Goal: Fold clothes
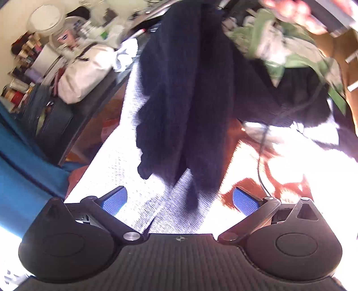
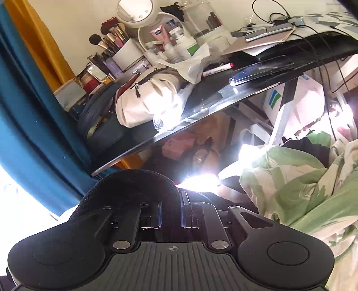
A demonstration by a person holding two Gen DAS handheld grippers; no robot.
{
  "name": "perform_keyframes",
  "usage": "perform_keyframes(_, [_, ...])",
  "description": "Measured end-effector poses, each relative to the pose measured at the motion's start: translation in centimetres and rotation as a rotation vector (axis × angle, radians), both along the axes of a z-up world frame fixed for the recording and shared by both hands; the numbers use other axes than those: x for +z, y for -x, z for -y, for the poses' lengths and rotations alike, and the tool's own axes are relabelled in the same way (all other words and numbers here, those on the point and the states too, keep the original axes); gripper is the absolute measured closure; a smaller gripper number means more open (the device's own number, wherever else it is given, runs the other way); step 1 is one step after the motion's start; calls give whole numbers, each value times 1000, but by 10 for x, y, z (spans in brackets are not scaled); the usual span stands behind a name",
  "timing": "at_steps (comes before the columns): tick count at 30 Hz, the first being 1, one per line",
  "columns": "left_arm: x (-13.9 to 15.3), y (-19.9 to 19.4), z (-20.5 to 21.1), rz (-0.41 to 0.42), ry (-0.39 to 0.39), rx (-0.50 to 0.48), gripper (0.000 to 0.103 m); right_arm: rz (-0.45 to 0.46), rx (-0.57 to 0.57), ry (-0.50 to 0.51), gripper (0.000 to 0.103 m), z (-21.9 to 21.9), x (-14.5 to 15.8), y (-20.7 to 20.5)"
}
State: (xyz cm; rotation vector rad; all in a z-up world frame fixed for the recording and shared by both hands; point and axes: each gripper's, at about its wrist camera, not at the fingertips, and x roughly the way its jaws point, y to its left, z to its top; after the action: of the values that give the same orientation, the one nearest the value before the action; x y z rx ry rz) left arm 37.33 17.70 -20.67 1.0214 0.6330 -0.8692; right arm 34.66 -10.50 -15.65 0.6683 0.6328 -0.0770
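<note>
In the left wrist view a dark navy knit garment (image 1: pixel 185 94) hangs down in long folds, its lower end just above a bright white sheet (image 1: pixel 116 161). Below that hanging end my left gripper (image 1: pixel 179 200) stands open, its blue pads (image 1: pixel 114 200) wide apart with nothing between them. A hand (image 1: pixel 290 11) shows blurred at the top right. In the right wrist view my right gripper (image 2: pixel 171 215) is shut on the same dark knit garment (image 2: pixel 134 185), which bunches over its left finger and hides the fingertips.
A crumpled green-and-white patterned cloth (image 2: pixel 302 188) lies to the right, also seen as the patterned cloth (image 1: pixel 279 44). A black desk (image 2: pixel 223 98) holds a cream bag (image 2: pixel 143 105), brushes, bottles and a round mirror. A teal curtain (image 2: pixel 26 116) hangs on the left. A thin cable (image 1: pixel 260 161) crosses the sheet.
</note>
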Motion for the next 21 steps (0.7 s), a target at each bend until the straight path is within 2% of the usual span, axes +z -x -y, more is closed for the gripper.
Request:
perform_keyframes(2, [-15, 3, -2, 18, -55, -12, 0, -1, -9, -19, 90, 2, 0, -1])
perform_keyframes(5, [-34, -2, 2, 45, -91, 45, 0, 7, -18, -50, 90, 3, 2, -2])
perform_keyframes(7, [-36, -11, 10, 16, -43, 139, 0, 7, -13, -47, 90, 2, 4, -2])
perform_keyframes(10, [-34, -21, 18, 49, 7, 226, 0, -8, -14, -38, 90, 5, 3, -2])
perform_keyframes(11, [-33, -23, 20, 65, 24, 245, 6, -10, -14, -38, 90, 6, 4, -2])
perform_keyframes(12, [-29, -26, 20, 55, 48, 257, 35, -13, -15, -38, 90, 7, 4, -2])
perform_keyframes(13, [-21, -33, 16, 8, 95, 283, 51, -14, -11, -33, 90, 7, 5, -3])
perform_keyframes(15, [0, -50, 2, -121, 220, 364, 91, -17, -5, -36, 90, 7, 5, -3])
perform_keyframes(17, [19, -60, -12, -176, 321, 443, 91, -20, -1, -49, 90, 7, 3, -4])
perform_keyframes(19, [35, -66, -24, -192, 401, 516, 92, -19, 6, -52, 88, 7, 1, -3])
perform_keyframes(21, [53, -71, -36, -204, 493, 598, 92, -27, 23, -36, 79, 4, -2, -1])
